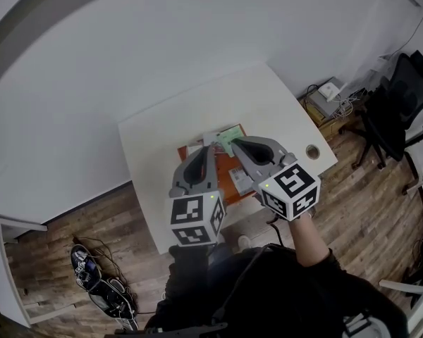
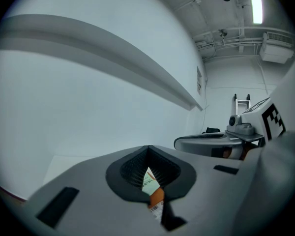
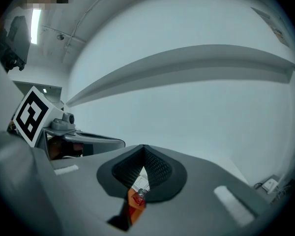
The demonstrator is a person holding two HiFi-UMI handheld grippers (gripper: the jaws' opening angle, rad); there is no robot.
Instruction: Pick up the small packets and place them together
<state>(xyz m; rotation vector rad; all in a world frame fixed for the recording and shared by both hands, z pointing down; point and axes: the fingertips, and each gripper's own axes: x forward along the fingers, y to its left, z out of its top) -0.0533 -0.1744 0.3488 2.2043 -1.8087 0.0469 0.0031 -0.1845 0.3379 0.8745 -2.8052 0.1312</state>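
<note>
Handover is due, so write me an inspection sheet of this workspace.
Surface: white table, bare apart from the packets.
Job's things: green packet and orange packets, close together mid-table.
Clutter: nothing seen on the table.
Grippers: left hand-held gripper and right hand-held gripper both shut, held side by side above the packets.
Cables: loose cables by a box at right; dark gear on the floor at left.
Surroundings: wooden floor, black chair, white wall.

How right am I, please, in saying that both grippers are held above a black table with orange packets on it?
Only the colour is wrong: the head view shows a white table. The left gripper and right gripper are held above it, with orange packets on it.
</note>
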